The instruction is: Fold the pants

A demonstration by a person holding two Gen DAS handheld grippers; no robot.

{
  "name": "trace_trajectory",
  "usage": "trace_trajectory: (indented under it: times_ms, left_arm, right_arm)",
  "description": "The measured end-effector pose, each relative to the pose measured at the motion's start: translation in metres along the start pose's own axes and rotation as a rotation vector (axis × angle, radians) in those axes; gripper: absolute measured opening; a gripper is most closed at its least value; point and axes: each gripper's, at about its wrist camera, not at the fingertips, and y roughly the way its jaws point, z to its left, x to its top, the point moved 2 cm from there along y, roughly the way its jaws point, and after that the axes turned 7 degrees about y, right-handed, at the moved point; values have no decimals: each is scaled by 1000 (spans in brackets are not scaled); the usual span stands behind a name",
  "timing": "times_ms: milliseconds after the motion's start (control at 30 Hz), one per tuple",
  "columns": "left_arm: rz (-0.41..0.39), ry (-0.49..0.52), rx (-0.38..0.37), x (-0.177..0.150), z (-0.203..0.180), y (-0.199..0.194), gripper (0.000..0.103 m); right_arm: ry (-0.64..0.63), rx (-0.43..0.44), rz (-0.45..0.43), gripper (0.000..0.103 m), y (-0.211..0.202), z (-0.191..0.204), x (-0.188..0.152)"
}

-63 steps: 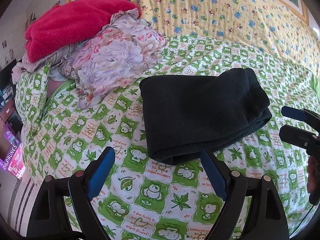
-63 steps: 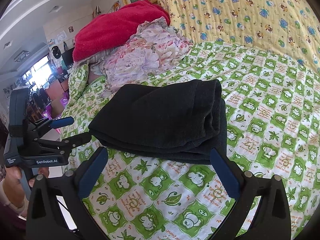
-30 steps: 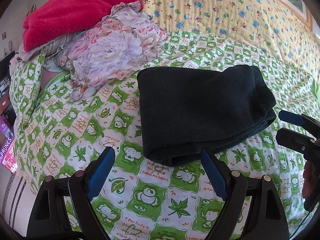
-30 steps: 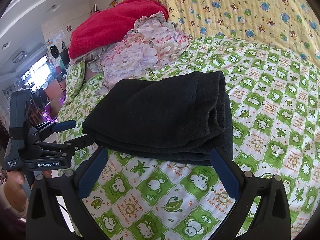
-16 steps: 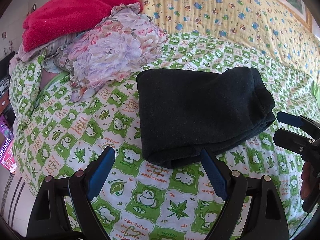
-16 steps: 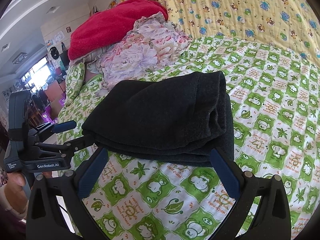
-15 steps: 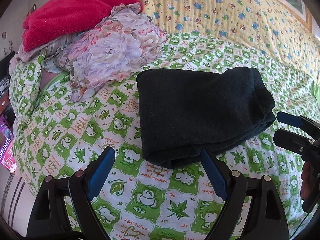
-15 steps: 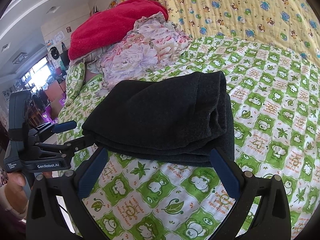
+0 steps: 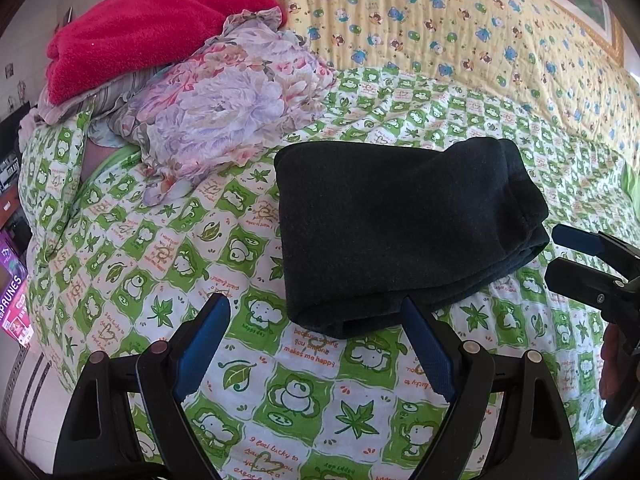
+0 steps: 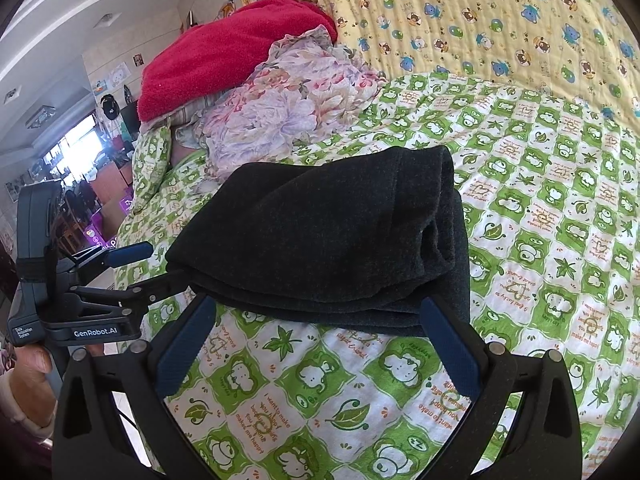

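Observation:
The dark pants (image 9: 400, 228) lie folded into a thick rectangle on the green-and-white bedspread (image 9: 168, 248), with the stacked layers showing along the near edge. My left gripper (image 9: 316, 332) hovers open just short of their near left corner, nothing between its fingers. Seen from the other side, the pants (image 10: 328, 236) fill the middle of the right wrist view, and my right gripper (image 10: 320, 328) is open just before their near edge. Each gripper appears in the other's view: the right gripper (image 9: 568, 256) at the pants' right end, the left gripper (image 10: 140, 264) at their left end.
A floral cloth (image 9: 224, 100) and a red blanket (image 9: 152, 44) are piled at the bed's far left. A yellow animal-print quilt (image 9: 460, 36) covers the back. The bed edge drops off at the left, with a purple box (image 9: 12, 292) below. A person's hand (image 10: 28, 364) holds the left gripper.
Both grippers have stayed open and nearly still. The views have crept slightly closer to the pants, which have not moved.

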Motion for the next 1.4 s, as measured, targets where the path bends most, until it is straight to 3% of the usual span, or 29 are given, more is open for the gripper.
trace_trajectory:
  times_ms: [1400]
  left_arm:
    - [-67, -4, -7, 23, 1, -8, 88]
  right_arm:
    - [-8, -18, -56, 102, -11, -3, 20]
